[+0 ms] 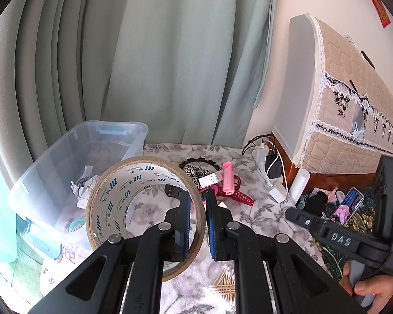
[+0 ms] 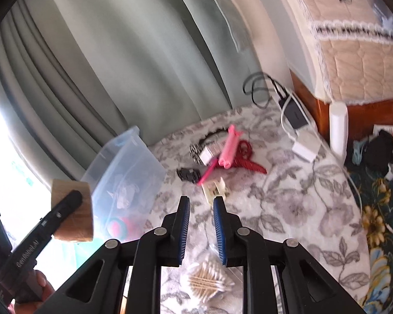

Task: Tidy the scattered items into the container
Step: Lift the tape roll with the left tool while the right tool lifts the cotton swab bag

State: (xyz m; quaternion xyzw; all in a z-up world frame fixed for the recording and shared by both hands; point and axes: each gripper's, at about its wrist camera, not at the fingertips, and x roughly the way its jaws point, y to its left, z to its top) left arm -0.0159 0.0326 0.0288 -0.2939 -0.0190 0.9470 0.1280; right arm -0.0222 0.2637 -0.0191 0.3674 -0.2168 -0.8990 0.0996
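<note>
Left gripper [image 1: 197, 225] clamped on the tape roll [image 1: 144, 209] wall, one finger through the core, roll lifted off the floral cloth [image 1: 262, 209] beside the clear bin [image 1: 73, 167]. Right gripper [image 2: 201, 225] fingers apart, nothing between them, above the bagged cotton swabs [image 2: 204, 280] at the cloth's near edge. Mid-cloth: pink clip [image 2: 229, 147], red claw clip [image 2: 249, 161], black clip [image 2: 187, 174]. Bin at the left edge holds crumpled paper [image 1: 82, 187]. Chargers [image 2: 294, 115] at the far right corner.
</note>
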